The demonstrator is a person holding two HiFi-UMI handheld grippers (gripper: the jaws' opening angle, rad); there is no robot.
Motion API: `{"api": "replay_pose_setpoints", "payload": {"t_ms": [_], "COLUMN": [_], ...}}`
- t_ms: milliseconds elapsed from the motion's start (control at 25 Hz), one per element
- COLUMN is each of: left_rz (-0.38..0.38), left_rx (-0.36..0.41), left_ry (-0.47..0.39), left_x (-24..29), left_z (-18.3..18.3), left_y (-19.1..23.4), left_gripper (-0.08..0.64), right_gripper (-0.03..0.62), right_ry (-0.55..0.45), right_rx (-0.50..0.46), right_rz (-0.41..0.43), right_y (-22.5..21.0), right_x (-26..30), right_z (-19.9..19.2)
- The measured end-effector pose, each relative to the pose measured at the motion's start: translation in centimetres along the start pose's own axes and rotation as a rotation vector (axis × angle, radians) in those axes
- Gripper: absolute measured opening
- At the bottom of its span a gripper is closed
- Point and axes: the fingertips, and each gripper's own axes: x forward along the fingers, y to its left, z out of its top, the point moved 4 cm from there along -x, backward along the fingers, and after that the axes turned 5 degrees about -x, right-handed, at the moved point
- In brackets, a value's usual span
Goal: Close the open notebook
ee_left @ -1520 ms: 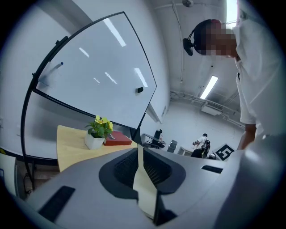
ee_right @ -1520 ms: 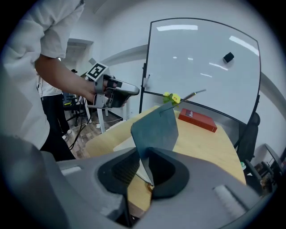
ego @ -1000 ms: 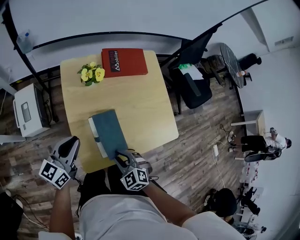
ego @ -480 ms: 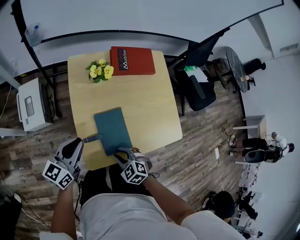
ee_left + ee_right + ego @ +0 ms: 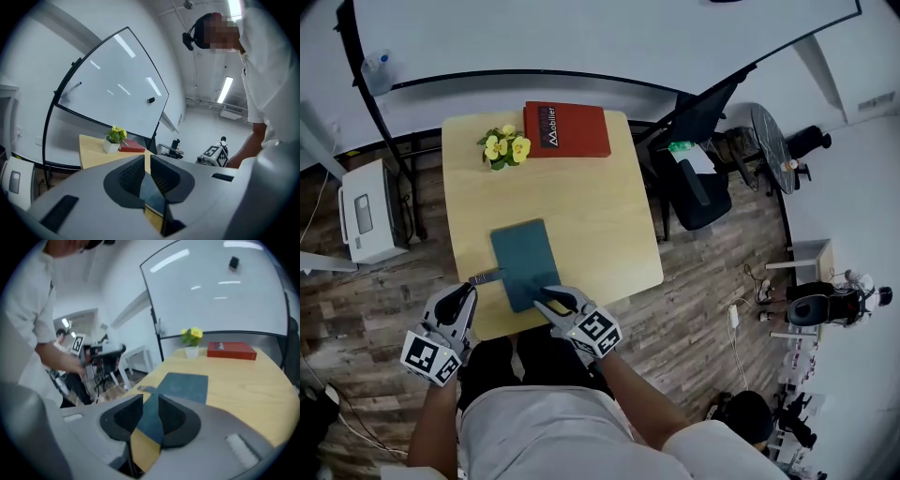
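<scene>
Lying closed at lower centre was a teal rectangular notebook (image 5: 525, 262); left gripper (image 5: 470, 288) pinched together, empty; right gripper (image 5: 547, 300) jaws, just widening, slightly apart, empty.

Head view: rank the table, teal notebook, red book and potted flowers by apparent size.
1. table, clearly largest
2. teal notebook and red book: they look about alike, so not ranked against each other
3. potted flowers, smallest

Office or meeting room, large whiteboard (image 5: 581, 37), printer (image 5: 366, 214), office chair (image 5: 698, 187), wooden table (image 5: 600, 216)
</scene>
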Motion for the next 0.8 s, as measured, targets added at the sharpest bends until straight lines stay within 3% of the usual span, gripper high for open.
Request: {"api": "replay_pose_setpoints", "payload": {"t_ms": [120, 360, 640, 800], "left_rz": [0.064, 0.158, 0.279, 0.334], "left_rx": [0.074, 0.259, 0.329, 0.350], "left_ry": [-0.046, -0.107, -0.186, -0.240], "left_x": [-0.4, -1.2, -2.5, -4.0], "left_z": [1.7, 5.5, 8.9, 9.9], "left_y": [-0.9, -5.3, -10.7, -14.0], "left_gripper": [0.044, 0.070, 0.191, 0.213], "right_gripper": [0.100, 0.100, 0.100, 0.100], "right_ry": [-0.210, -0.497, -0.600, -0.616], "right_rx": [0.027, -0.109, -0.277, -0.289], "right_rz": [-0.060, -0.181, -0.288, -0.362], "right_y": [-1.7, -2.5, -2.1, -3.1], "right_x": [-2.9, -10.1, -19.1, -24.1], "right_z": [4.8, 13.4, 16.6, 15.8]}}
